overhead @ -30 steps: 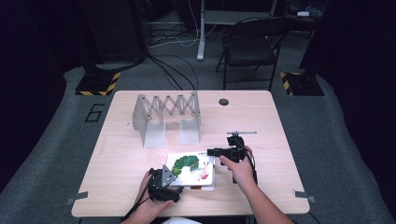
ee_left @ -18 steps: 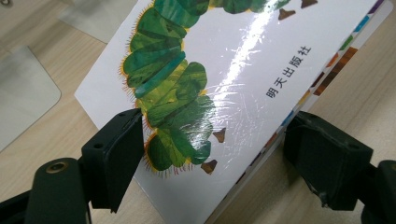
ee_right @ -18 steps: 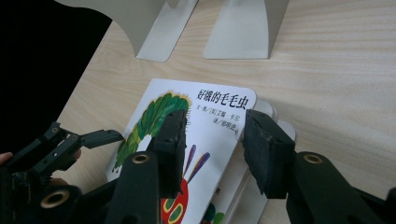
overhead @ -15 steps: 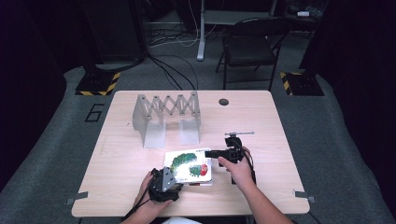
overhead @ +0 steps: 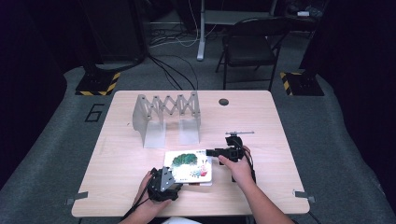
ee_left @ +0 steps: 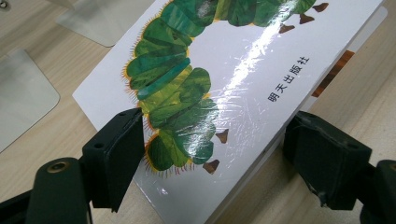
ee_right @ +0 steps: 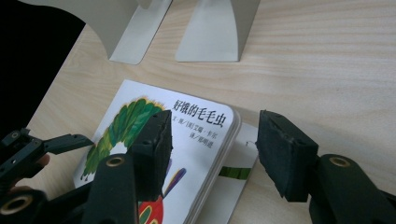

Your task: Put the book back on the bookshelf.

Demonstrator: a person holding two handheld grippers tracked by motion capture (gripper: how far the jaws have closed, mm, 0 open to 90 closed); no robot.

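Book [overhead: 189, 167] is lying flat on the table [overhead: 261, 121], near the front edge, just in front of the rack [overhead: 166, 116]. White cover w/ a green caterpillar & black print; it's sitting on top of a second, thinner book [ee_right: 236, 170] whose edge is poking out at one side.

L gripper [overhead: 164, 184] is sitting at the book's near-left corner, held in the person's left hand. In the left gripper view, the jaws are straddling the book [ee_left: 224, 93] across its corner: one pad is overlapping the cover edge by the caterpillar's tail end, the other is standing off the far edge w/ a gap showing. So jaws are parted, not pinching; can't tell if the near pad is actually touching the cover.

R gripper [overhead: 218, 152] is sitting at the book's far-right corner, held level, pointing left across the table. Its jaws have just been opening. In the right gripper view, they're standing wide w/ the book's corner [ee_right: 196, 126] betw. them: one pad is over the cover by the print, the other well off to the side above bare table & the lower book's edge. No pad is pressing on the book. L gripper [ee_right: 28, 149] is also showing at that view's left edge, by the book's other end.

Rack's feet are resting on the table just beyond the book, not touching it.
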